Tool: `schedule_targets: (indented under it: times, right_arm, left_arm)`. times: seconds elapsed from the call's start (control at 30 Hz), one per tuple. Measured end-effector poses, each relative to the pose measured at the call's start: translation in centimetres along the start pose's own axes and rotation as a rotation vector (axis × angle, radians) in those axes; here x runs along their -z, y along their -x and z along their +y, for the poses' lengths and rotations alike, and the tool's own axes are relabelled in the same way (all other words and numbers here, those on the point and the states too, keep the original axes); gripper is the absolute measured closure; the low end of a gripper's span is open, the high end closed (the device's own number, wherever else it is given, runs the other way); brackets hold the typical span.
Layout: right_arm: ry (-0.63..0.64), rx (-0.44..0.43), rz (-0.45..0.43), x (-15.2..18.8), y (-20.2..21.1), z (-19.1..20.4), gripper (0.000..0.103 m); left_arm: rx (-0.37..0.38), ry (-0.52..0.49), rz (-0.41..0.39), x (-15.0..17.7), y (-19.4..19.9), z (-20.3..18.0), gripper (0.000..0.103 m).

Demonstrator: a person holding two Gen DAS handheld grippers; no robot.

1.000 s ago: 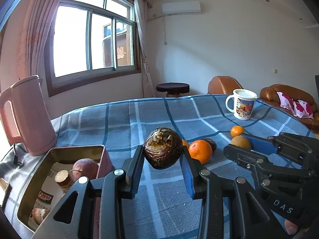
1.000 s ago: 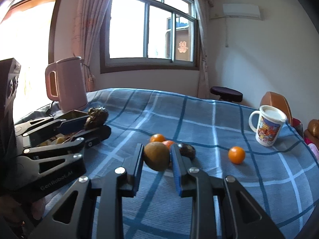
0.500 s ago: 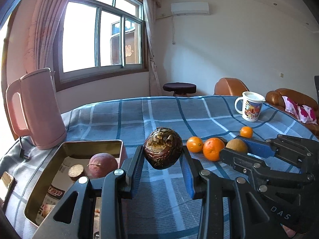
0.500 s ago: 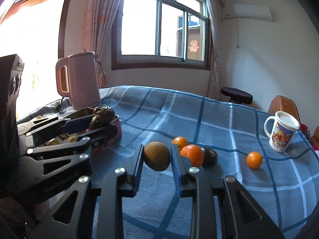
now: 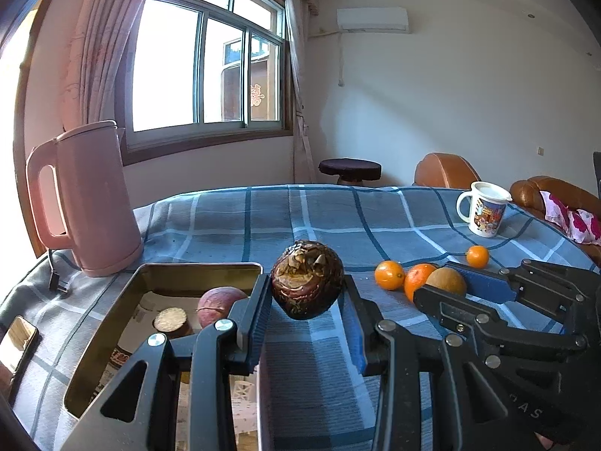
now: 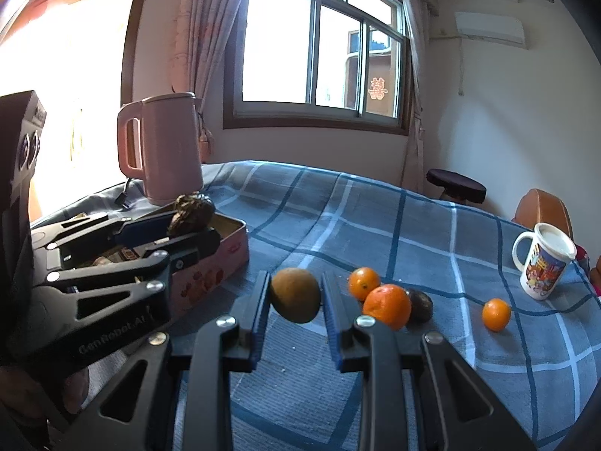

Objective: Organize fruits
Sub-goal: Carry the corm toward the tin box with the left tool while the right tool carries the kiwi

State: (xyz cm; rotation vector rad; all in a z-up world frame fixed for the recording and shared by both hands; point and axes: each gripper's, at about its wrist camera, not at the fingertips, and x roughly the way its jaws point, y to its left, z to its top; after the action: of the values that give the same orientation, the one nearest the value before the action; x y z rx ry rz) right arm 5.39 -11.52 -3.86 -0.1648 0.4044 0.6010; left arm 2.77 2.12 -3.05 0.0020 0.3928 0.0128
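My left gripper (image 5: 306, 297) is shut on a dark brown wrinkled fruit (image 5: 307, 279), held above the right rim of a metal tin (image 5: 112, 323). The tin holds a reddish round fruit (image 5: 219, 300) and a cut brown piece (image 5: 171, 321). My right gripper (image 6: 295, 297) is shut on a brown-green kiwi-like fruit (image 6: 295, 295), held above the cloth to the right of the tin (image 6: 210, 267). On the cloth lie two oranges (image 6: 387, 306) (image 6: 363, 282), a small orange (image 6: 496, 314) and a dark fruit (image 6: 420, 304).
A pink kettle (image 5: 86, 203) stands behind the tin with its cord on the cloth. A printed mug (image 5: 484, 208) stands at the far right. A phone (image 5: 17, 342) lies at the left edge. A blue checked cloth (image 5: 319, 218) covers the table.
Both grippers have moved left toward the tin with their fruits. The tin and kettle have shifted nearer the centre in both views. Both grips are unchanged.
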Motion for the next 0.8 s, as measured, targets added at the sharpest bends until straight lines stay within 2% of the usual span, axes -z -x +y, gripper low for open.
schedule_targets:
  times: [0.8]
  right_arm:
    - [0.031, -0.037, -0.012, -1.4, -0.8, 2.0, 0.073]
  left_arm:
    - [-0.055, 0.029, -0.006, -0.4, 0.7, 2.5, 0.065]
